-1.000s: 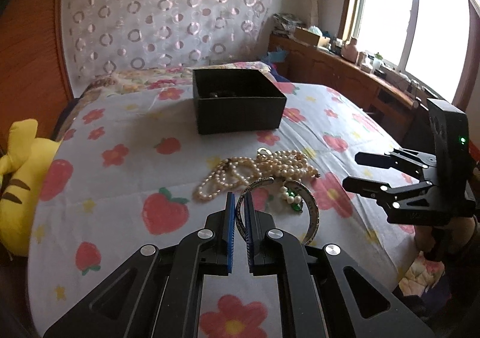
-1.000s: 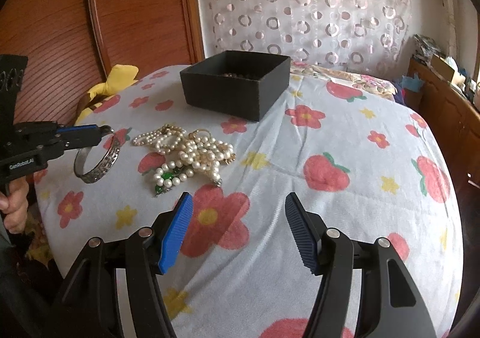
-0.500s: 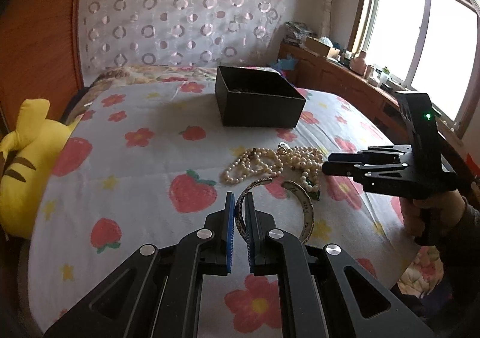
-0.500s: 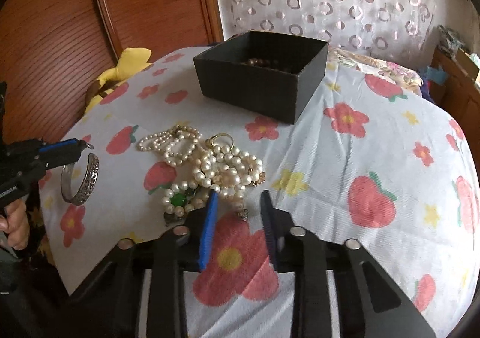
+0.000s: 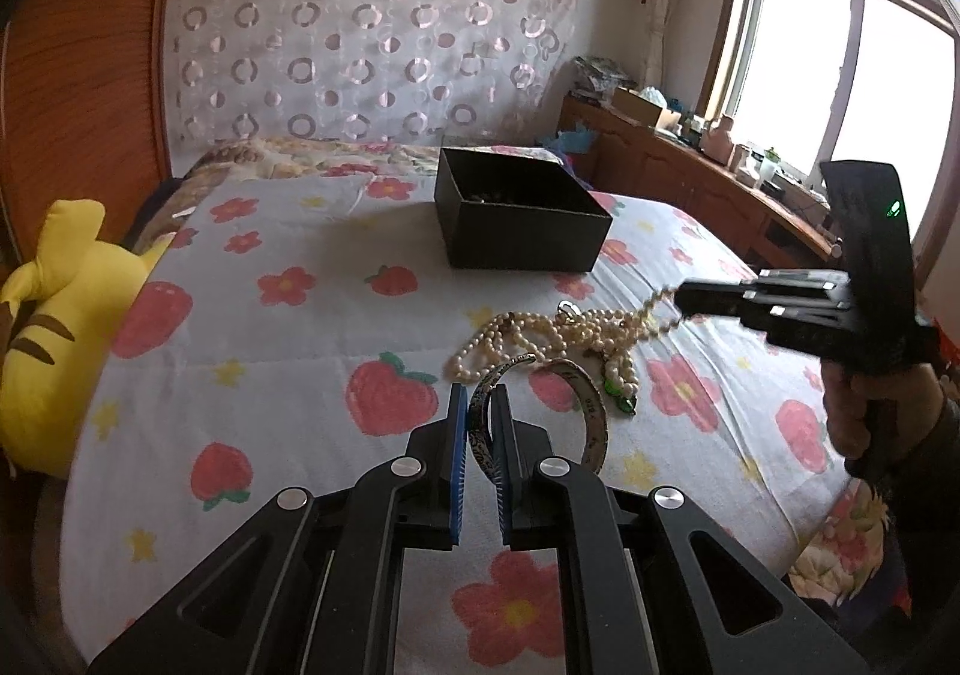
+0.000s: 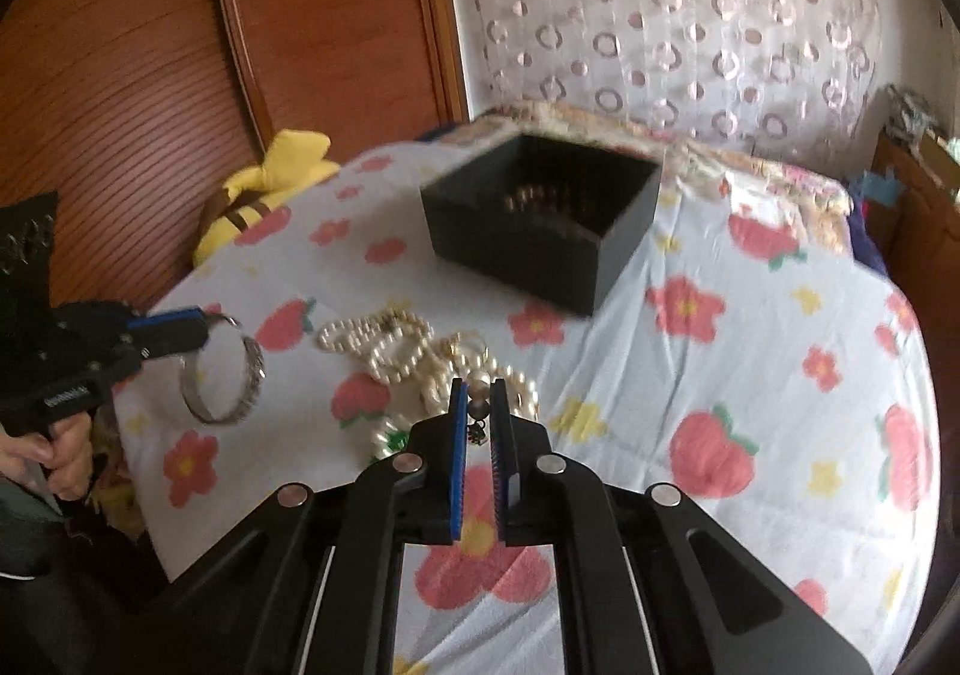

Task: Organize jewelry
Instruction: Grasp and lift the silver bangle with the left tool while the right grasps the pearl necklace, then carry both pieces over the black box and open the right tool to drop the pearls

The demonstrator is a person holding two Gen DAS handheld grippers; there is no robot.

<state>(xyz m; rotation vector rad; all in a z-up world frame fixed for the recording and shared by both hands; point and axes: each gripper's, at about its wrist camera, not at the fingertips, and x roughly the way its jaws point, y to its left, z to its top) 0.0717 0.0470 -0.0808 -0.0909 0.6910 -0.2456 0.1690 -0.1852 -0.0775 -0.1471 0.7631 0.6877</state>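
The right claw (image 6: pixel 478 405), previously wide open above the bedspread, has just been closing and now grips the pearl necklace (image 6: pixel 420 351), lifting one strand.

One black box (image 5: pixel 522 222), one silver bangle (image 5: pixel 576 411), one yellow plush toy (image 5: pixel 60 339) — pearl strands (image 5: pixel 540 333) tangled, uncountable.

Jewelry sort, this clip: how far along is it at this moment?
Early to midway. Done: the black box already holds some beaded jewelry. In hand: the left gripper is shut on the silver bangle; the right gripper, whose jaws have just been closing, is shut on a strand of the pearl necklaces, pulled taut. Left: the rest of the pearl pile, with its green beads, lies on the bedspread.
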